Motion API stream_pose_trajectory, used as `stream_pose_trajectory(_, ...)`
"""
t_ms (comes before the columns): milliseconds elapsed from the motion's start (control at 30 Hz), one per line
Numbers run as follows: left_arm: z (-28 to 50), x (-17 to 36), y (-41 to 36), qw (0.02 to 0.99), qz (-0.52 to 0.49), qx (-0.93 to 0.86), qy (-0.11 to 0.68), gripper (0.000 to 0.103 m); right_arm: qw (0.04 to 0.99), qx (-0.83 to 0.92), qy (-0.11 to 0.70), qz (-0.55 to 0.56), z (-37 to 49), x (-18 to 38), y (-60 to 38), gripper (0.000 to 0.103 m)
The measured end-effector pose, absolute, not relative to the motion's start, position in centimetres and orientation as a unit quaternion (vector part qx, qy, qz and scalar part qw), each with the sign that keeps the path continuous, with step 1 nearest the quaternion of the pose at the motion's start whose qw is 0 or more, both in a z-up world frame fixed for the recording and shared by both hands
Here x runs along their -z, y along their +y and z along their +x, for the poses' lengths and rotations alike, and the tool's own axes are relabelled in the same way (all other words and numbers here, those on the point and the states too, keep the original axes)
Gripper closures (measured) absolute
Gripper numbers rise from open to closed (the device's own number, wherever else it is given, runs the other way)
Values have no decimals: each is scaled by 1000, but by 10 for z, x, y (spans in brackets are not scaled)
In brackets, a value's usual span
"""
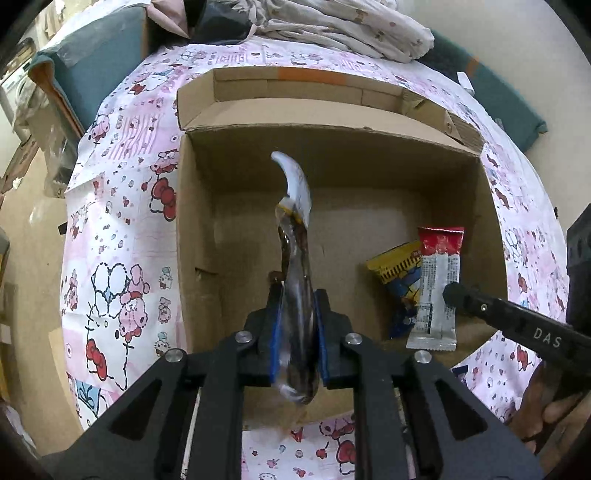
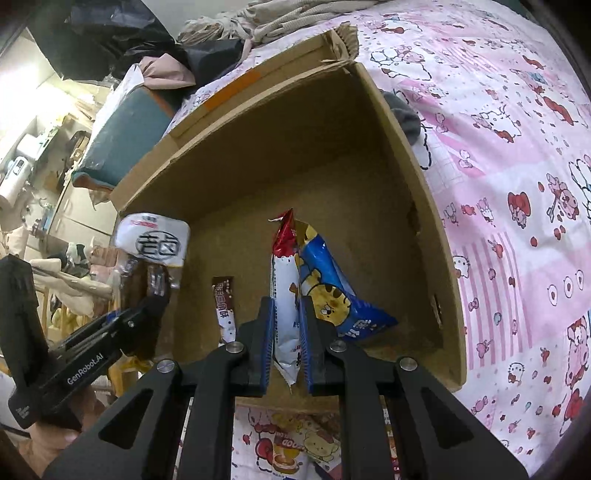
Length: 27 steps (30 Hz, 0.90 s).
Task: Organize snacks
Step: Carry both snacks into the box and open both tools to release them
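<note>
Jaws of your left gripper (image 1: 297,325) are pressed onto a clear packet (image 1: 295,258) with dark contents and a white top; it stands upright between the blue pads (image 1: 275,343), above the open box (image 1: 332,147). Your right gripper (image 2: 287,332) jaws pinch a red-and-white packet (image 2: 285,288), held edge-on over the box's near edge. A blue-and-yellow packet (image 2: 332,291) with a cartoon tiger lies inside the box, touching the red-and-white one and close to the box's right wall. A small brown-and-white sachet (image 2: 224,306) lies on the box floor, nearer its left wall. The box sits on a pink cartoon-print bedsheet (image 2: 517,184). Crumpled bedding (image 1: 351,29) lies beyond the box's far flap.
</note>
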<state>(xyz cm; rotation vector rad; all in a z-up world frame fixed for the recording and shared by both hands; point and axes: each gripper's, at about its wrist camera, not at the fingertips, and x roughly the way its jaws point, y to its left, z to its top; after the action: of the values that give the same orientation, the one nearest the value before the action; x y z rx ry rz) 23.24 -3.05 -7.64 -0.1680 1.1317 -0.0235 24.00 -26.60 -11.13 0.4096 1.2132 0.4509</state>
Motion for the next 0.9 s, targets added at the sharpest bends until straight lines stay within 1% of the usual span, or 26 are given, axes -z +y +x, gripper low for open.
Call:
stream_pose_trajectory(100,234,75,-28,839,-97,19,535,85,768,-217,564,214,241,112,-267,85)
stream_pose_trajectory(167,235,76,-29,830,-113,35,545,70,759,-227,565,229,242,114,-270,84)
stream_pose_trajectory(200,235,77,-28,826,-124,44,548,56,758,-228,565,232,242,113,-270,84)
stream_pose_trajectory(233,235,77,-28,825,-130,48,547,47,759,-227,564,232,241,113,-271,83)
stream_pose_trajectory(267,235,76,-26,827,-135,46,544,40,759,-226,564,232,242,113,-272,78)
stream_pose_trajectory(300,234,74,-24,829,-135,42,541,37,759,-225,563,237,242,112,-274,68)
stream_pose_trajectory(333,233,72,-22,832,-137,38,537,34,760,-224,562,239,242,111,-274,61)
stream_pose_trajectory(367,232,68,-20,835,-140,35,531,33,762,-223,558,240,241,109,-276,50)
stream_pose_trajectory(400,232,64,-17,838,-140,33,526,31,765,-223,554,240,241,107,-277,47)
stream_pose_trajectory(500,229,48,-11,850,-142,34,507,28,770,-227,547,236,241,101,-277,47)
stream_pose_trajectory(600,223,34,-3,863,-141,21,484,21,773,-229,541,237,241,95,-277,45)
stream_pose_trajectory(767,217,32,7,862,-140,1,487,21,778,-226,536,237,239,91,-278,42)
stream_pose_trajectory(900,208,36,11,854,-149,-1,499,21,785,-219,532,229,232,87,-282,35)
